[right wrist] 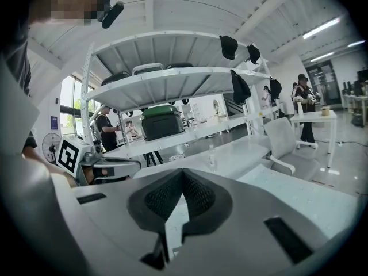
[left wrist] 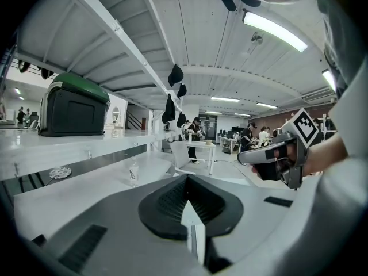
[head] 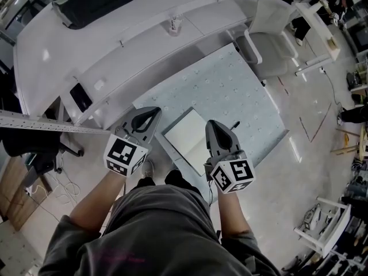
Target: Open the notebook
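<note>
1. Notebook (head: pixel 185 135) lies flat on a pale speckled table (head: pixel 241 96), white face up; it is hard to tell whether that face is a page or a cover.
2. Left gripper (head: pixel 150 115) is held just left of it, jaws pressed together and empty.
3. Right gripper (head: pixel 214 125) overlaps its right edge from above, jaws likewise closed on nothing.

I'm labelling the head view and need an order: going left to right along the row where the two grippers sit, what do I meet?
black chair → left gripper → notebook → right gripper
</note>
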### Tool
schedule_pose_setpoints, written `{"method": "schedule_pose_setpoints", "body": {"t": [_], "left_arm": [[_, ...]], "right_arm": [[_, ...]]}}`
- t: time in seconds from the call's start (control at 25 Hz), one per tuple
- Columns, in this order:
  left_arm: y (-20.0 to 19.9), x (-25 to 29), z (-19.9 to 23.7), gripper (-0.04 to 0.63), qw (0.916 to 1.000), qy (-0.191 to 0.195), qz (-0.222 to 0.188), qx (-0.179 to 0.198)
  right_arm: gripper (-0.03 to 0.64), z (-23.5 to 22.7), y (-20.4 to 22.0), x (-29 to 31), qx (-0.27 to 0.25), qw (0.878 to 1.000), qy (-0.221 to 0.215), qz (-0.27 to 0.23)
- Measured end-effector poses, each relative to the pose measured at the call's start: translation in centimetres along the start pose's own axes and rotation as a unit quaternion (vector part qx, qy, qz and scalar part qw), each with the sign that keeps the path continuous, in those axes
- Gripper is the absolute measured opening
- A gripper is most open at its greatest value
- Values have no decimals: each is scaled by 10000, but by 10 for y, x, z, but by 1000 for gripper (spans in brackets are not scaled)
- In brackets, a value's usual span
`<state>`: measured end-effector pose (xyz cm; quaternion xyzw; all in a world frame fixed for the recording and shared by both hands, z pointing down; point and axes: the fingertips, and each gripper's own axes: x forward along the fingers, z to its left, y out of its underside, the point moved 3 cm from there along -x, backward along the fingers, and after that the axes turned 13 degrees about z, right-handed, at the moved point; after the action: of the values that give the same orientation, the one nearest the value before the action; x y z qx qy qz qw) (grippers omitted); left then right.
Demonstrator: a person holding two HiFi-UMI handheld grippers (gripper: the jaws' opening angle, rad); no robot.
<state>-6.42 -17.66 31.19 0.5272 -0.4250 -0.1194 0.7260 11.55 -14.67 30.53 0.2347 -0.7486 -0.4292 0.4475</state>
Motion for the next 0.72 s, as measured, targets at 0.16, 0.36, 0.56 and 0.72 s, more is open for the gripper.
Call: {"method": "schedule_pose_setpoints", "body": {"t": [0.16, 0.36, 0.56, 0.72], "left_arm": [[-3, -3, 2, 2, 10000, -3, -67, -28], [-6, -7, 3, 2, 9999, -42, -128, -66], [-6, -7, 6, 2, 9998, -68, -136, -130], [-5, -7, 5, 2, 9998, -76, -120, -126]], "right_arm": [[3, 3, -4, 0, -62, 10000, -73, -14], [3, 5, -7, 1, -102, 9999, -135, -15], [3, 8, -9, 5, -122, 9998, -187, -9], [3, 9, -8, 6, -138, 9997, -223, 6]]}}
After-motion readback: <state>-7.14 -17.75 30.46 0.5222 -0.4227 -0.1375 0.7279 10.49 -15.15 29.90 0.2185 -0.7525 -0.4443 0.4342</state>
